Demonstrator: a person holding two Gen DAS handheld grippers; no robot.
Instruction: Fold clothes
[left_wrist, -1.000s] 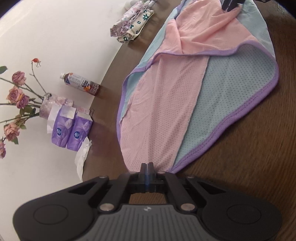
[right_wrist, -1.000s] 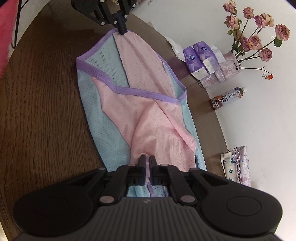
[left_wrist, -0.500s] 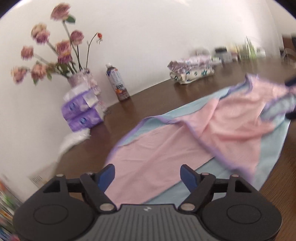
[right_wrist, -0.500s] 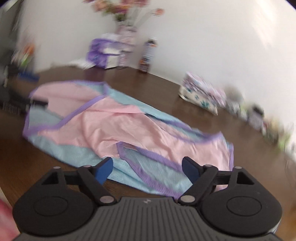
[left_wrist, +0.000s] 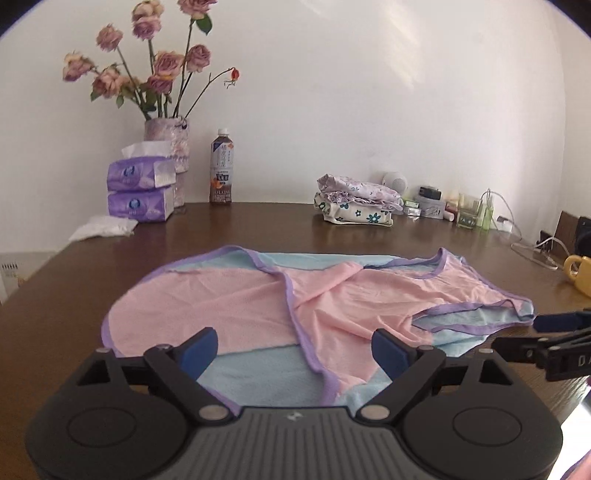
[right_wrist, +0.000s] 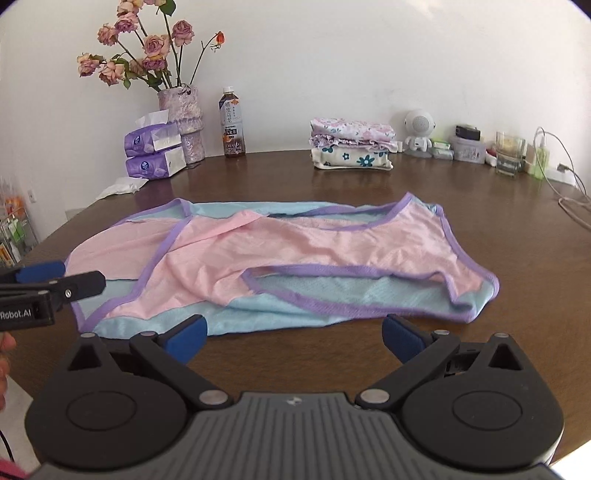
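Observation:
A pink and light-blue mesh garment (left_wrist: 295, 302) (right_wrist: 280, 254) with purple trim lies folded lengthwise on the dark wooden table (left_wrist: 74, 280) (right_wrist: 517, 236). My left gripper (left_wrist: 295, 347) hovers open over its near edge, blue pads wide apart and holding nothing. My right gripper (right_wrist: 291, 338) is open too, just in front of the garment's near edge. The right gripper's fingers (left_wrist: 557, 321) show at the right edge of the left wrist view. The left gripper's fingers (right_wrist: 40, 271) show at the left edge of the right wrist view.
Along the wall stand a vase of roses (right_wrist: 181, 122), purple tissue packs (right_wrist: 155, 151), a drink bottle (right_wrist: 232, 123) and a stack of folded floral clothes (right_wrist: 351, 147). Small toiletries, a glass (right_wrist: 509, 157) and cables sit at far right; a yellow mug (left_wrist: 580, 275) too.
Both grippers let go of the garment's ends and opened. They swung round from looking along the garment to facing it side-on from the near table edge.

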